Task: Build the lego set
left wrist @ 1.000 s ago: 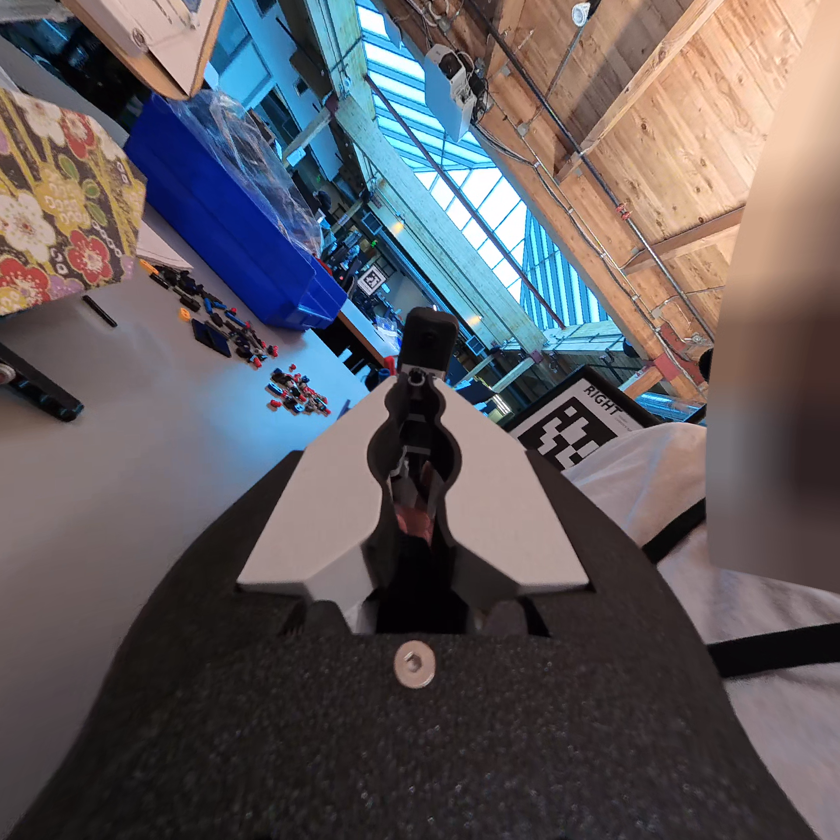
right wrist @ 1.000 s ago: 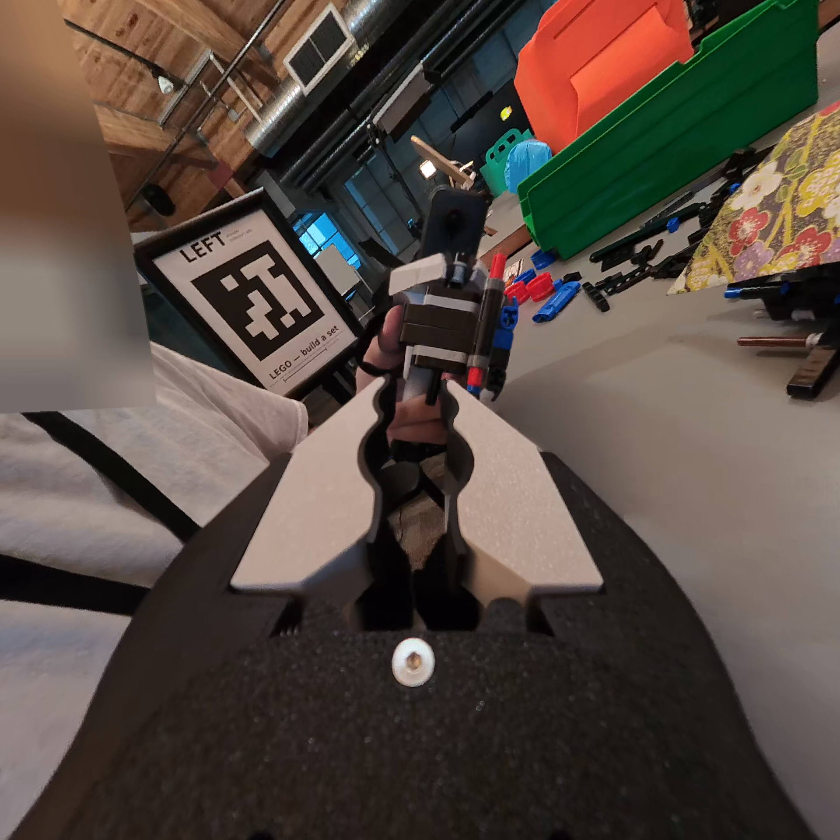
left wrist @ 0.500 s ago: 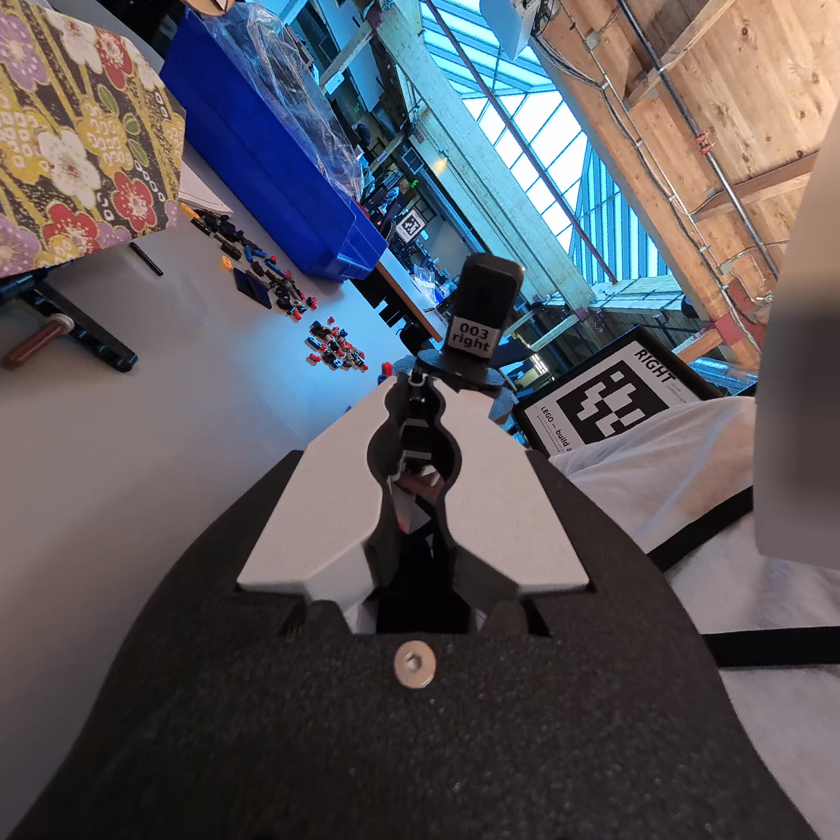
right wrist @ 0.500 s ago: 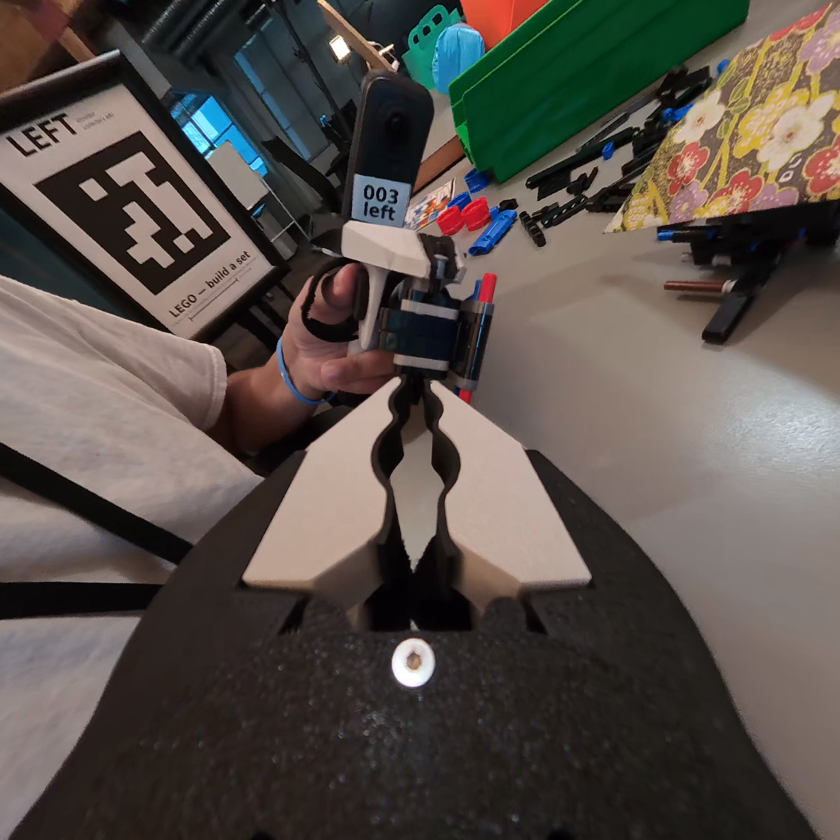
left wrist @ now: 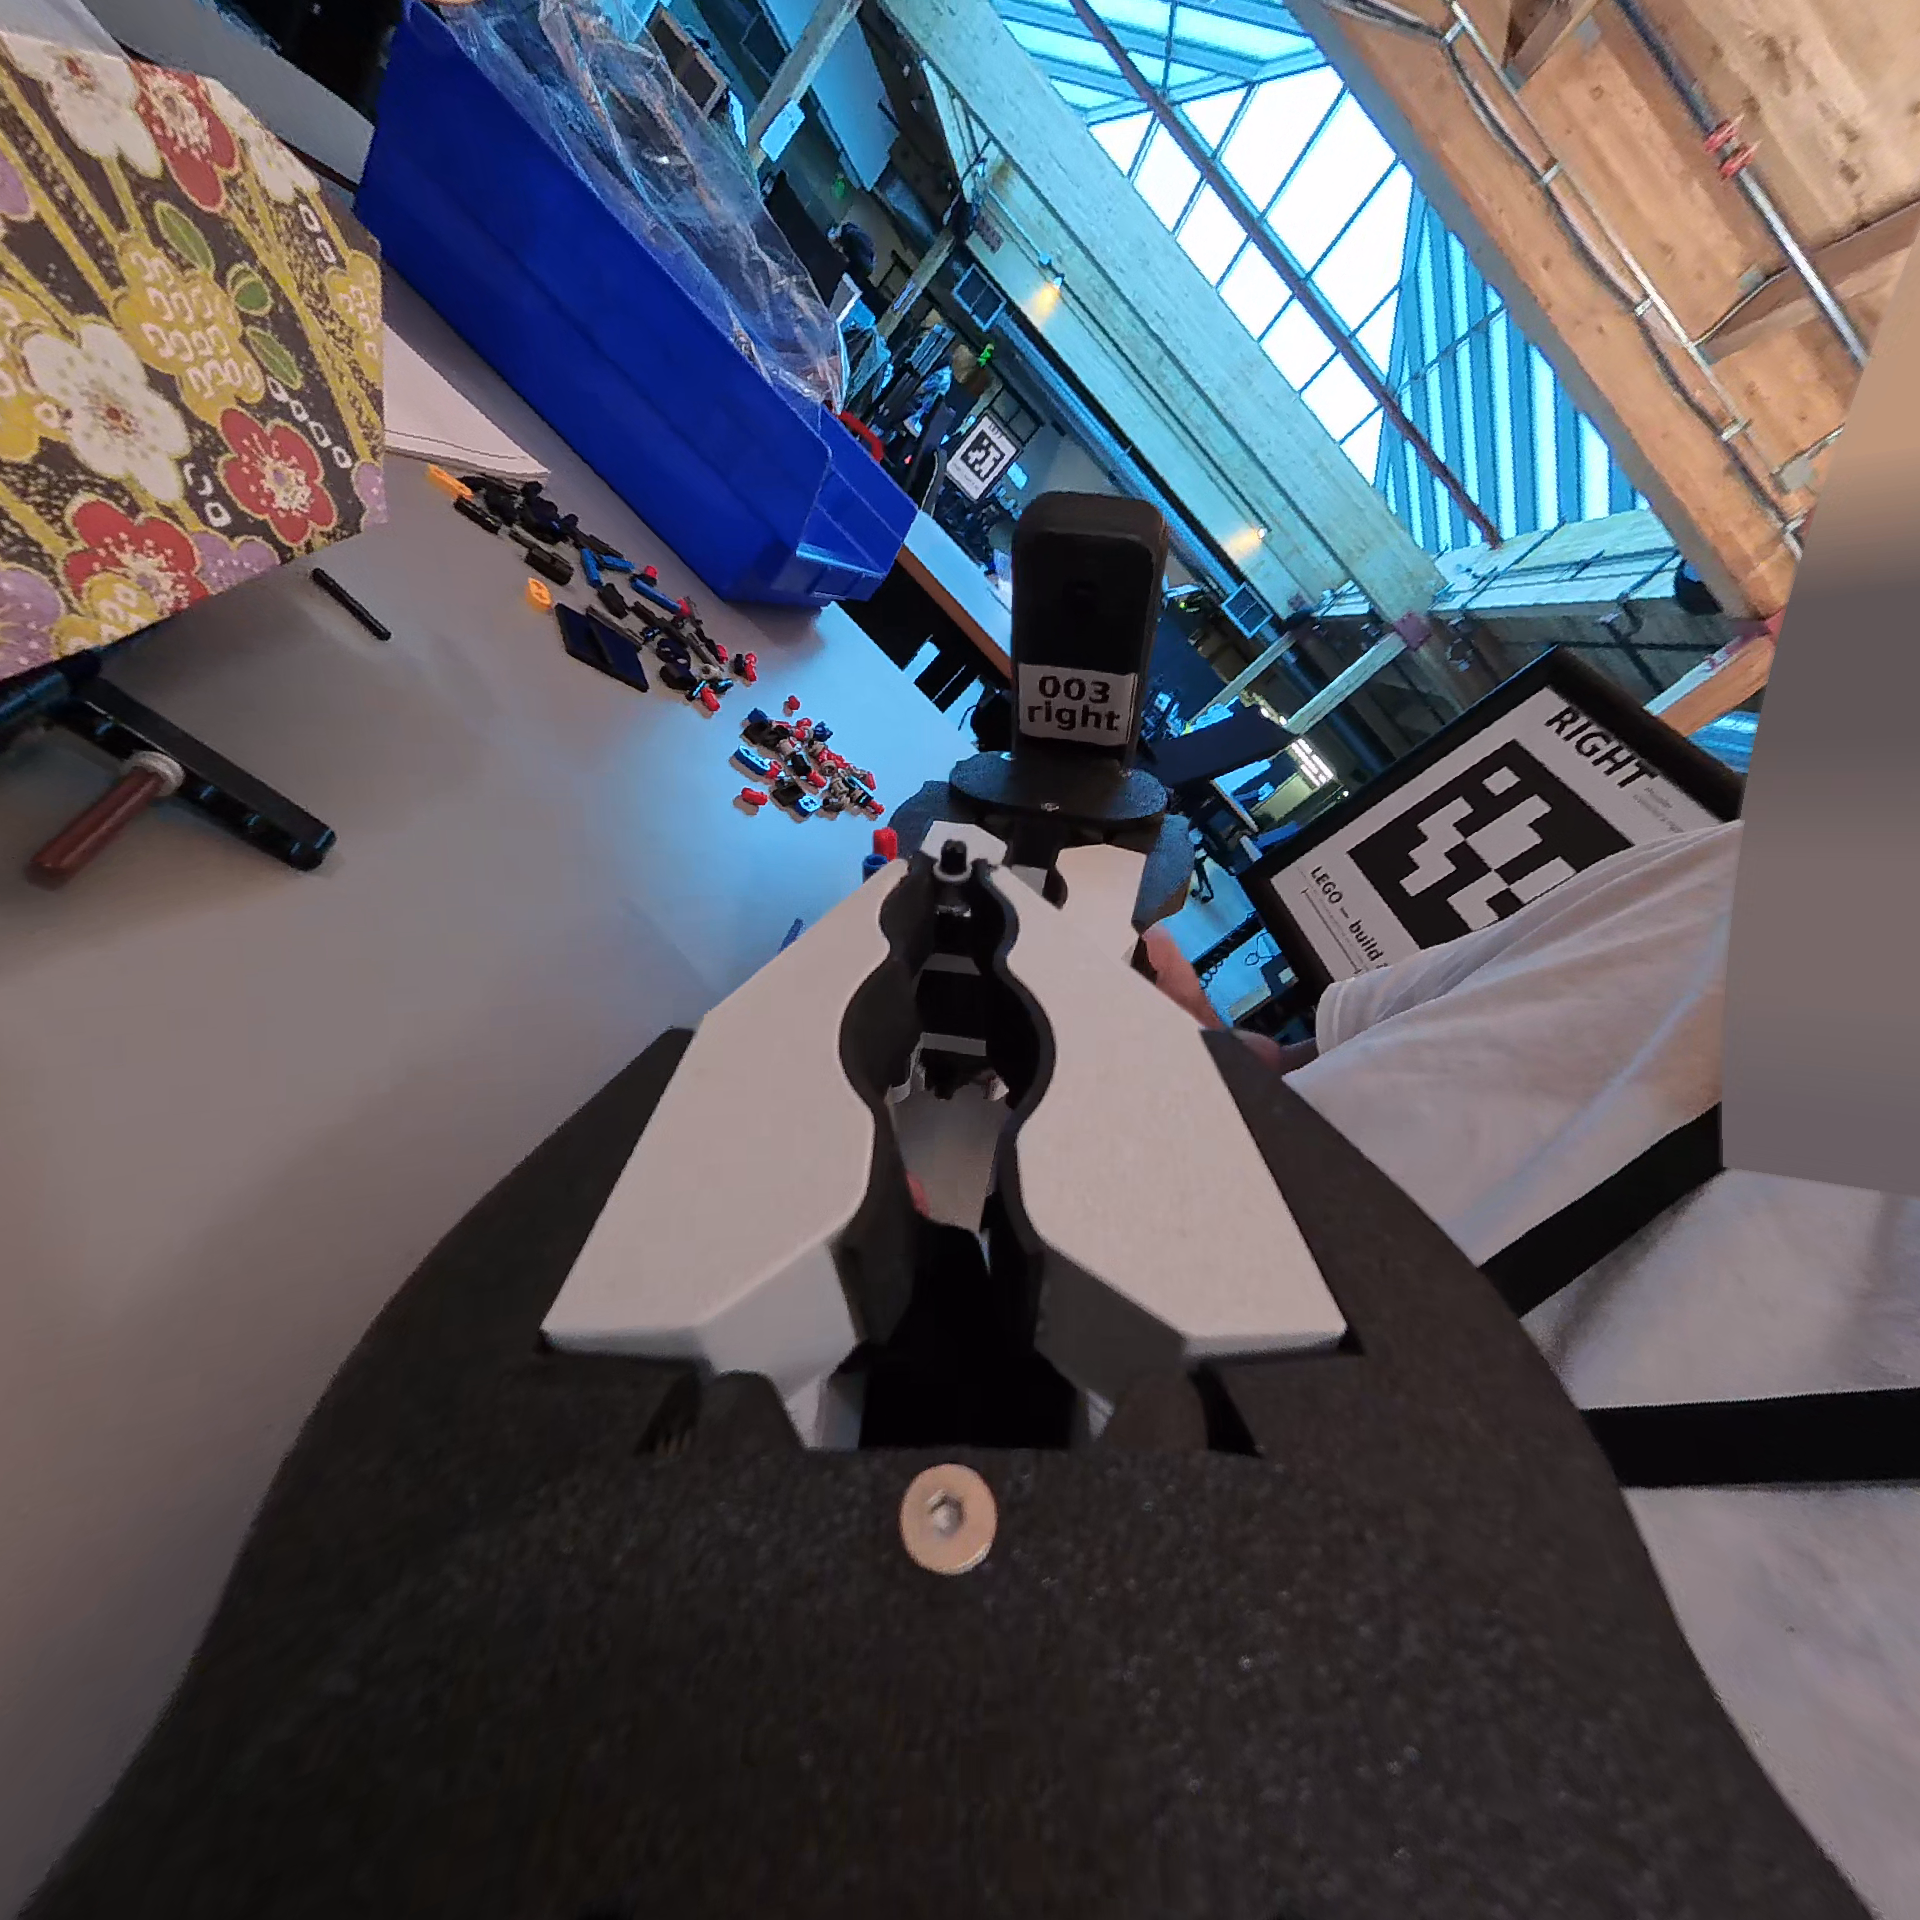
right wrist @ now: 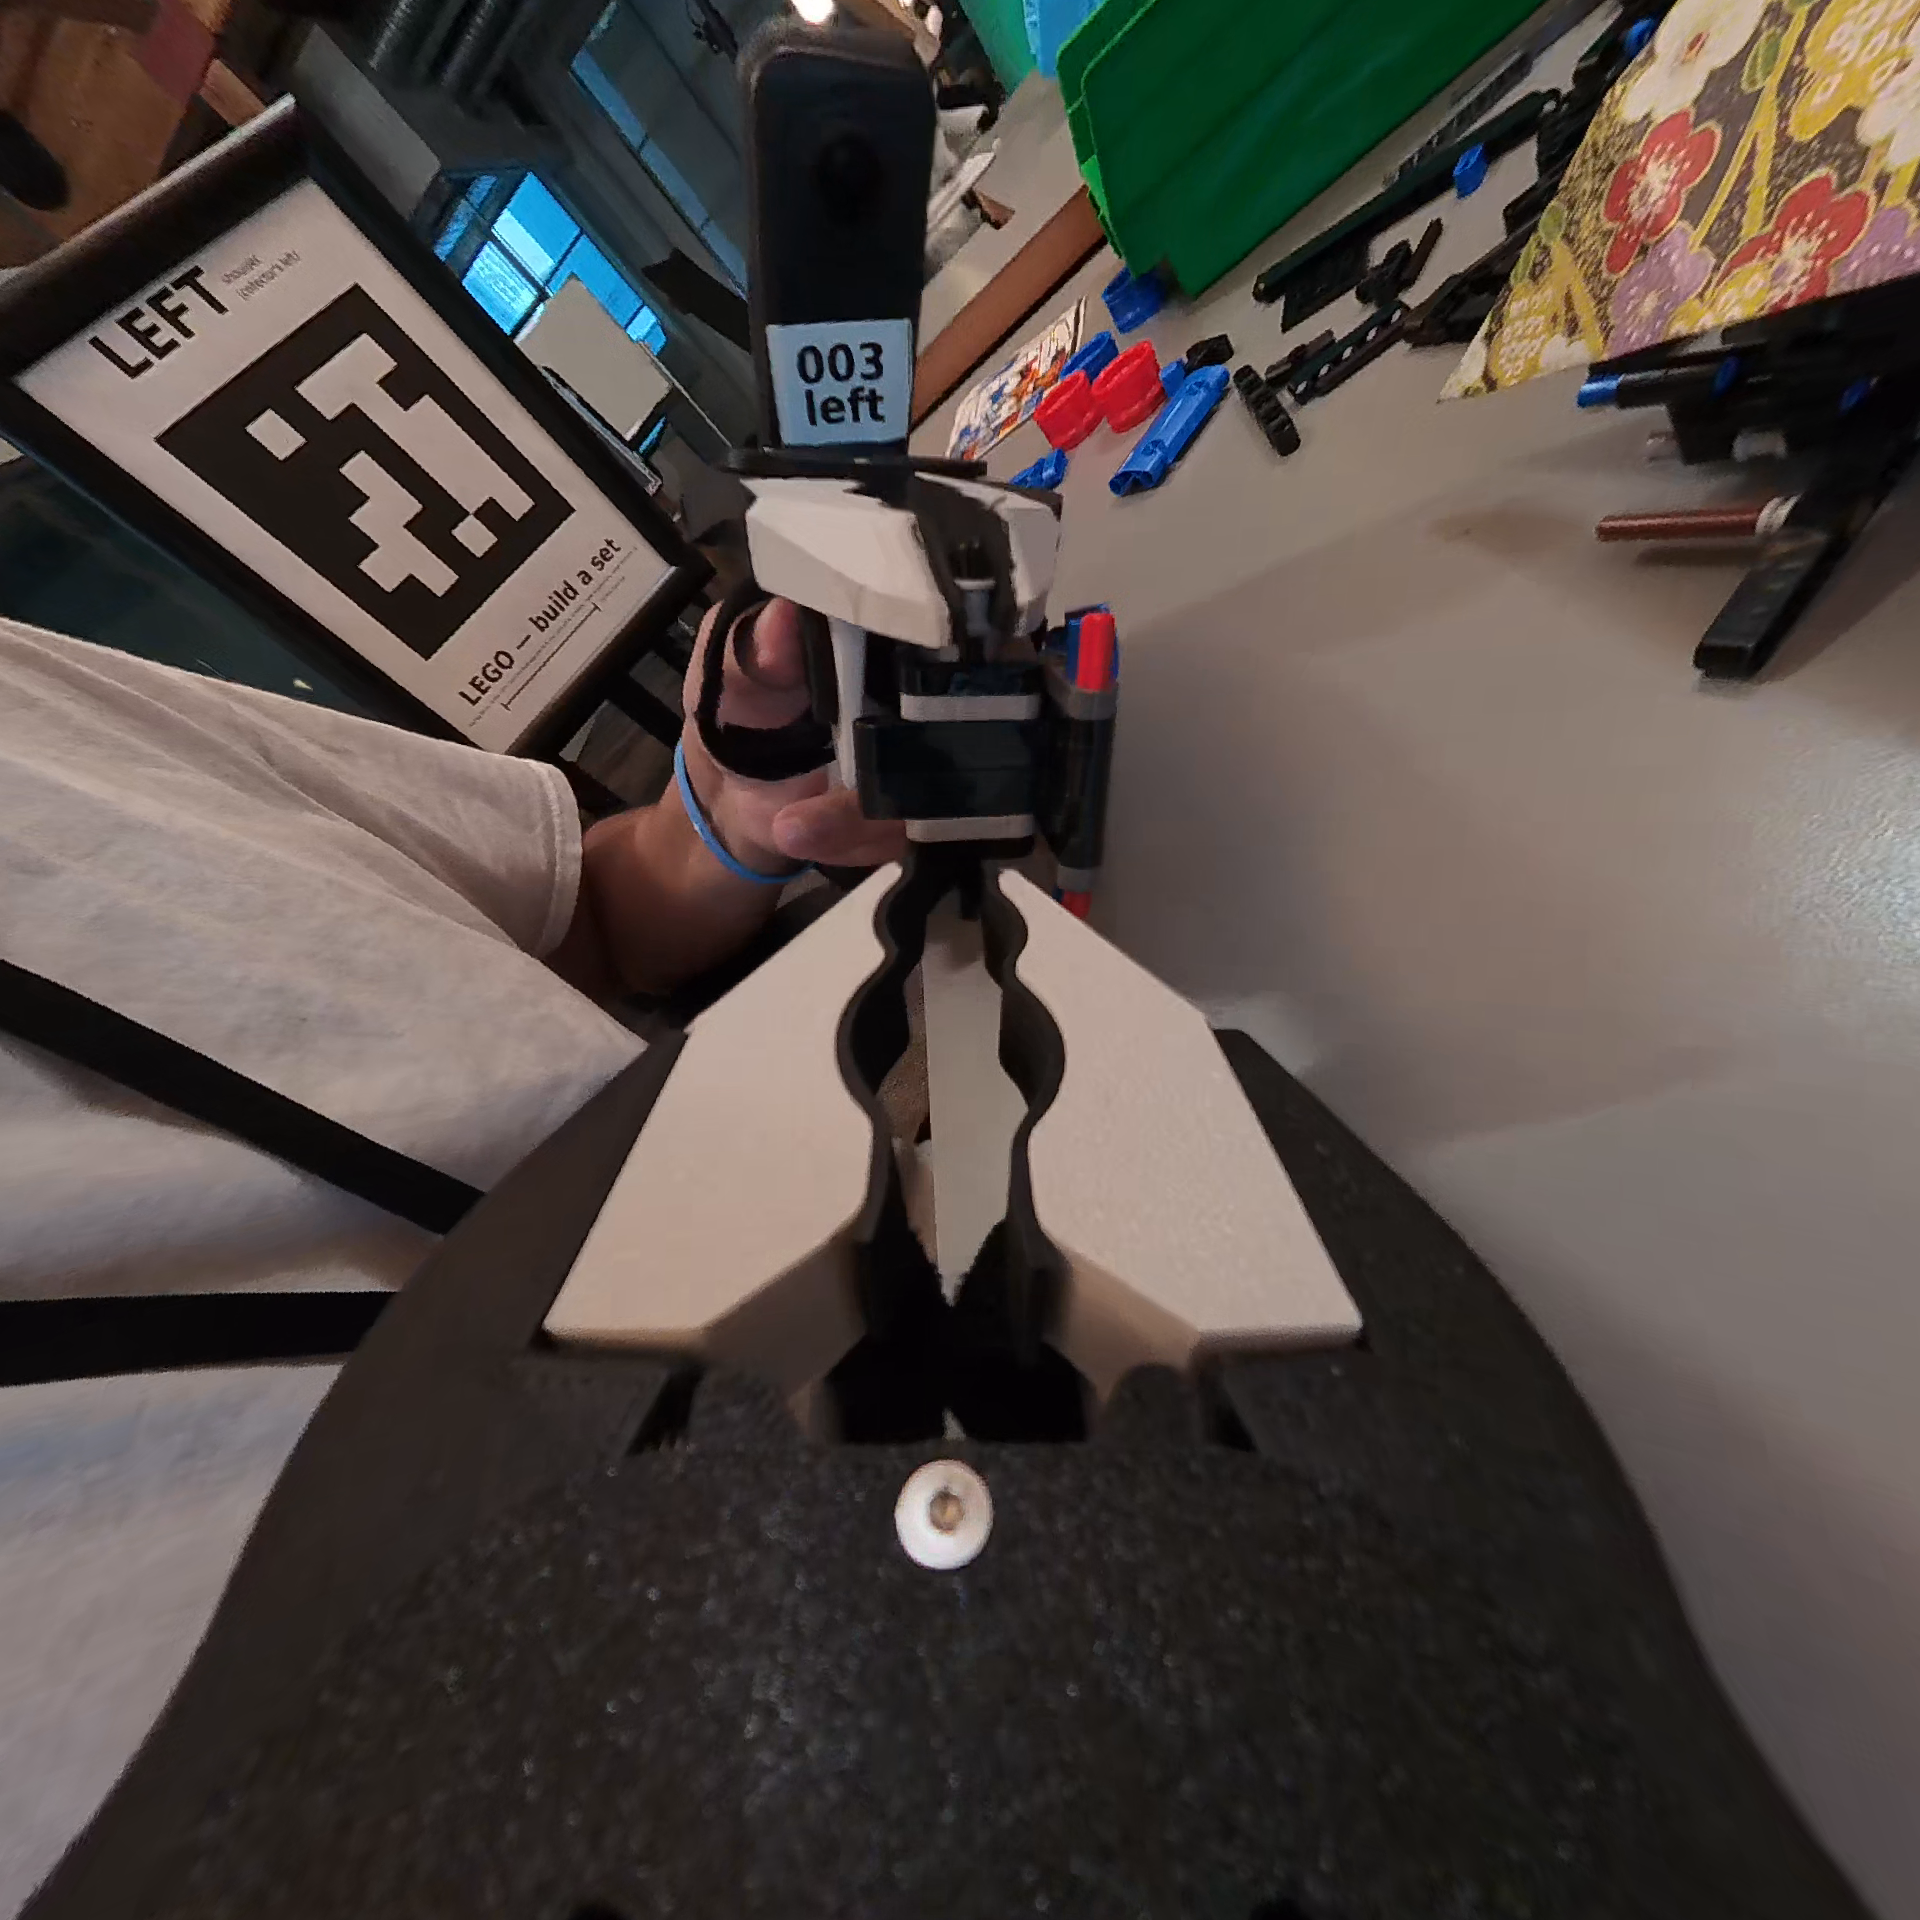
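My left gripper (left wrist: 951, 868) is shut on a small lego assembly (left wrist: 956, 992) of dark blue and white layers. In the right wrist view the assembly (right wrist: 966, 764) hangs in the left gripper (right wrist: 914, 582), with a black side column carrying red and blue pins (right wrist: 1086, 727). My right gripper (right wrist: 951, 899) is nearly shut, with a small dark lego piece pinched at its tips, and touches the assembly's underside. In the left wrist view the right gripper (left wrist: 1039, 873) faces mine, tip to tip, above the grey table (left wrist: 312, 1039).
A floral box (left wrist: 156, 312), a black beam with a brown axle (left wrist: 197, 800), loose small pieces (left wrist: 800, 769) and a blue bin (left wrist: 623, 312) lie on the left. In the right view a green bin (right wrist: 1299, 125) and red and blue parts (right wrist: 1122, 405) lie far off. A person's white shirt (right wrist: 260, 883) is close. The left gripper's tips are roughly 5 cm from the right gripper's.
The two grippers have drawn together; the left gripper and its assembly now fill more of the right view, with the right gripper's tips up against the assembly's underside. Both stay shut.
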Demonstrator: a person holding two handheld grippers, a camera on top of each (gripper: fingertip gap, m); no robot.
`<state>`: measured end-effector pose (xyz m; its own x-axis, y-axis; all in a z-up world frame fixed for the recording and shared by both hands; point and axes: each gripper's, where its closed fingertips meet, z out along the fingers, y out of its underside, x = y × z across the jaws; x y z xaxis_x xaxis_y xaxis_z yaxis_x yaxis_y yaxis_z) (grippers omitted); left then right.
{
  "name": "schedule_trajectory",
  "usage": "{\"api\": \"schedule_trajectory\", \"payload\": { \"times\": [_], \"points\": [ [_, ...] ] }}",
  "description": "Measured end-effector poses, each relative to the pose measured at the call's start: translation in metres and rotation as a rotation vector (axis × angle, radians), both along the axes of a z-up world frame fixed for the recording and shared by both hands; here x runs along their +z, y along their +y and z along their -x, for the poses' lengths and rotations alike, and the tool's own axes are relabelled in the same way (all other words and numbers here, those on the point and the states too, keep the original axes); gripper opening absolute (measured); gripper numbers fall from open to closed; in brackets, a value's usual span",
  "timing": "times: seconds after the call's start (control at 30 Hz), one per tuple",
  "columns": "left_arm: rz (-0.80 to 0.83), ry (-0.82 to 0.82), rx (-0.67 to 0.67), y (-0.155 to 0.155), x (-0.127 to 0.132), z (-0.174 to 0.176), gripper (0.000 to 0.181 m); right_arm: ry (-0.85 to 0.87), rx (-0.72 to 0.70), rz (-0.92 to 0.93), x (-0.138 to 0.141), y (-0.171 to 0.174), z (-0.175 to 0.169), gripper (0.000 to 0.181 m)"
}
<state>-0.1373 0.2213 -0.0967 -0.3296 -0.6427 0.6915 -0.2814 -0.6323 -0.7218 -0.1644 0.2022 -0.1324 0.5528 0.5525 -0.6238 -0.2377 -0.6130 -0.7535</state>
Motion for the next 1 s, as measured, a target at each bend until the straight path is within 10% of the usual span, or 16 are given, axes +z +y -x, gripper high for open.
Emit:
{"api": "schedule_trajectory", "payload": {
  "times": [0.6,1.0],
  "points": [
    [-0.362,0.303,-0.049,-0.012,-0.054,0.003,0.004,-0.228,-0.006,0.118,-0.034,0.000,0.003,0.025],
    [-0.331,0.317,-0.022,0.001,-0.055,0.011,0.004,-0.414,-0.026,0.041,-0.038,-0.002,0.015,0.041]
  ]
}}
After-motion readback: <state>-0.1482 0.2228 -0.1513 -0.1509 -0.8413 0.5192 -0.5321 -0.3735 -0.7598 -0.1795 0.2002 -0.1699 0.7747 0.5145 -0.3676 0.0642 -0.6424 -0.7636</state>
